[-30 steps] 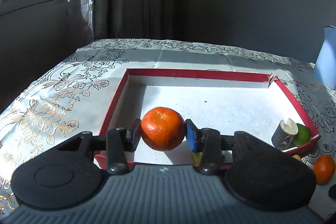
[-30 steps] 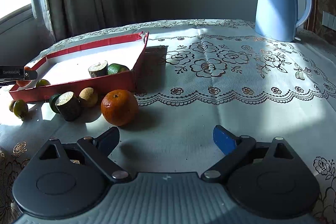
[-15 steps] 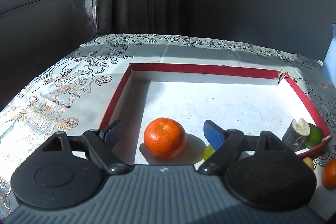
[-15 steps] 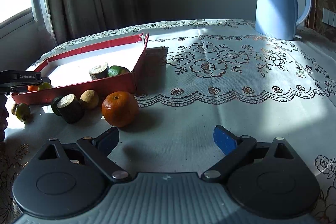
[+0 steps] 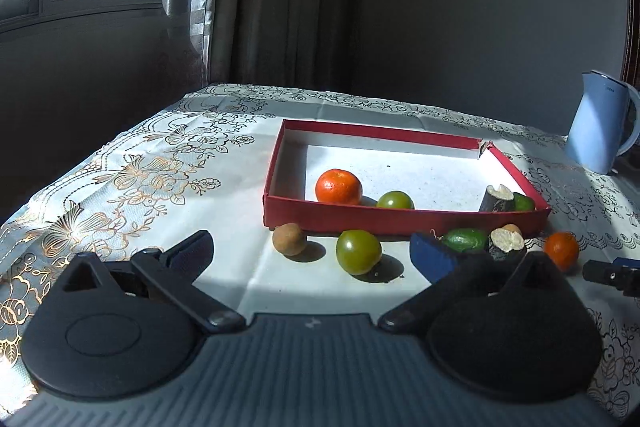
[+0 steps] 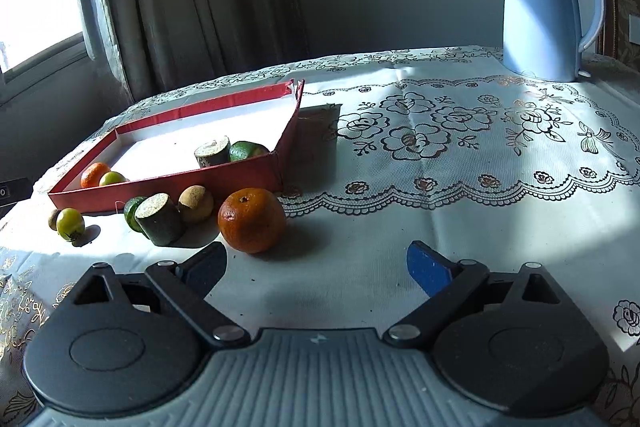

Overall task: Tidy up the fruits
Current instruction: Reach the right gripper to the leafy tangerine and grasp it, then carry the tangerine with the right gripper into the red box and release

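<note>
Both claws are seen empty: the left gripper [image 5: 310, 251] has its jaws opening wide with nothing between them, and the right gripper [image 6: 316, 265] is held wide apart over bare cloth. Inside the shallow red cardboard tray [image 5: 404, 217] a round orange tangerine [image 5: 338, 186], a small green round fruit [image 5: 395, 200], a cut dark stem piece [image 5: 496, 198] and a green lime [image 5: 524, 202] are already laid. Left on the embroidered white tablecloth [image 6: 460, 163], near the tray's front wall, are a second orange tangerine [image 6: 252, 219], a brown round fruit [image 5: 289, 239], a larger green fruit [image 5: 358, 251] and several more pieces, so the sorting is judged roughly half done.
</note>
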Tool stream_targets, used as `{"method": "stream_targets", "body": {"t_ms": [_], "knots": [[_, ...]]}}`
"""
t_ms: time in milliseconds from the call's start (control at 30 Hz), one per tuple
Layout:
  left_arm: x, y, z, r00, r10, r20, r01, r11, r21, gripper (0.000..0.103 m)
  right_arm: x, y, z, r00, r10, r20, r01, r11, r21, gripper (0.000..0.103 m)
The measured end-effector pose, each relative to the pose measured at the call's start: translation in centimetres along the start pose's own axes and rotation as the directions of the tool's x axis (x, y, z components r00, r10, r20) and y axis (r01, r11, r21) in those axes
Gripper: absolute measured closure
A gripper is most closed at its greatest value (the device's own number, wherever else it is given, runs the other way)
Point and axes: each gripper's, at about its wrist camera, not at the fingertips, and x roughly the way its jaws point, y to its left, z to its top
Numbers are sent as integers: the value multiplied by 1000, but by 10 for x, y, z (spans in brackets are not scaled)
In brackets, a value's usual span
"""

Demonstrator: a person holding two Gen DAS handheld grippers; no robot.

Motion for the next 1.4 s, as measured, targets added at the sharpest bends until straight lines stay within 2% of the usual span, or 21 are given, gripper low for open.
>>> {"method": "stream_targets", "body": {"t_ms": [133, 300, 567, 700, 933, 1400], "knots": [[-5, 3, -19, 999, 1, -47, -1, 1000, 7, 0, 5, 10, 3, 999, 34, -6, -34, 998, -61, 5], [6, -1, -33, 994, 13, -106, -11, 1000, 15, 0, 20, 22, 9, 997, 61, -41, -65, 992, -111, 6], [14, -9, -36, 992, 39, -118, -31, 997, 65, 0, 41, 31, 16, 995, 50, -90, -64, 986, -156, 28], [16, -10, -36, 991, 45, -127, -37, 997, 68, 0, 47, 34, 19, 995, 38, -88, -54, 982, -183, 45], [16, -10, -37, 991, 46, -129, -39, 997, 61, 0, 49, 36, 20, 995, 50, -87, -66, 979, -195, 59], [16, -10, -37, 991, 47, -129, -40, 998, 56, 0, 45, 32, 20, 998, 39, -57, -48, 985, -169, 60]]}}
